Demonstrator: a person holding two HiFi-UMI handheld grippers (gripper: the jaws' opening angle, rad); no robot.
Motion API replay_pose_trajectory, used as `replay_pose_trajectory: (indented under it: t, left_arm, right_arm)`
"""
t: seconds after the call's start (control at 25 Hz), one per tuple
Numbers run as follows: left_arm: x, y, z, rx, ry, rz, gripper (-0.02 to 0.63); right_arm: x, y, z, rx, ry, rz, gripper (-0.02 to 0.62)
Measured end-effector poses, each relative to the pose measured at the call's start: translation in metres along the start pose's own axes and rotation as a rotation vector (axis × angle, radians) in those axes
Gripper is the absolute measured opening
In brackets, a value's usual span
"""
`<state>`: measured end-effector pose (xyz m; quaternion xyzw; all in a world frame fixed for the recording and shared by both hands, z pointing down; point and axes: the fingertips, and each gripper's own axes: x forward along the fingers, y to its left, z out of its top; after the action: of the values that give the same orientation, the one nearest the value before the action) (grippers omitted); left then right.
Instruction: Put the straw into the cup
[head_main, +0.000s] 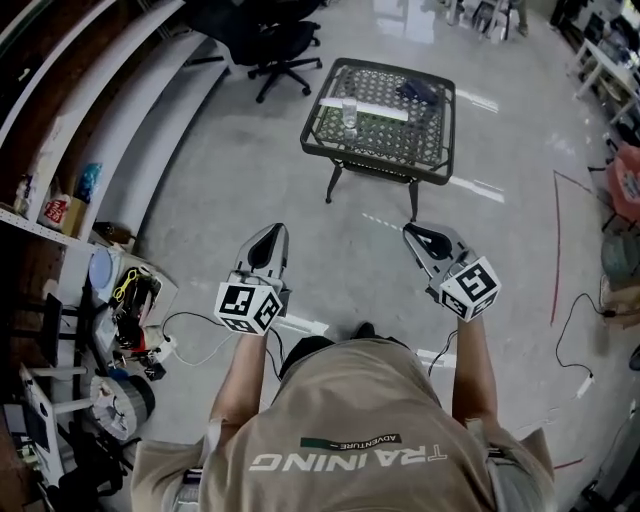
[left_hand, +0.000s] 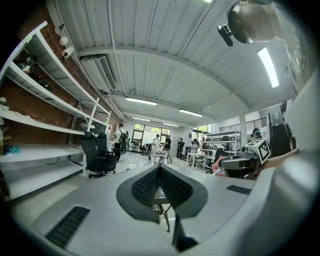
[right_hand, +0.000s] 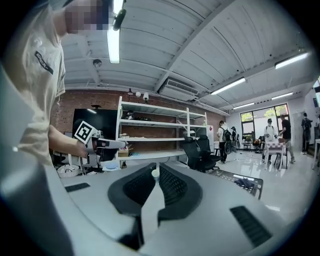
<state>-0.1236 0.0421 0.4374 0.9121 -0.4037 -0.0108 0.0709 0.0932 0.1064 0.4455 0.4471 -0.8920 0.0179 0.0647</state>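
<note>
R gripper (right_hand: 155, 169) pinches the straw (right_hand: 150, 202); L gripper (left_hand: 160, 168) clenched, empty. Get close to table (head_main: 375, 160) 1st, center tip over cup (head_main: 349, 115), then lower straight.

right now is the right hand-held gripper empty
No, the right hand-held gripper is shut on a white straw, which runs up between its jaws to their tips.
</note>
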Motion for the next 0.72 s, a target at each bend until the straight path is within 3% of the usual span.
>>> replay_pose_trajectory:
  t: [0.32, 0.56, 0.72]
  left_arm:
    - [0.051, 0.01, -0.005, -0.004, 0.039, -0.005, 0.017]
    - [0.094, 0.059, -0.016, -0.023, 0.041, -0.028, 0.017]
    - [0.135, 0.09, 0.001, -0.019, 0.023, -0.062, 0.017]
  right_arm:
    - [0.038, -0.043, -0.003, 0.034, 0.001, 0.037, 0.034]
    - [0.089, -0.078, -0.002, 0.038, -0.007, 0.012, 0.034]
    - [0.117, -0.105, 0.014, 0.039, -0.023, -0.014, 0.034]
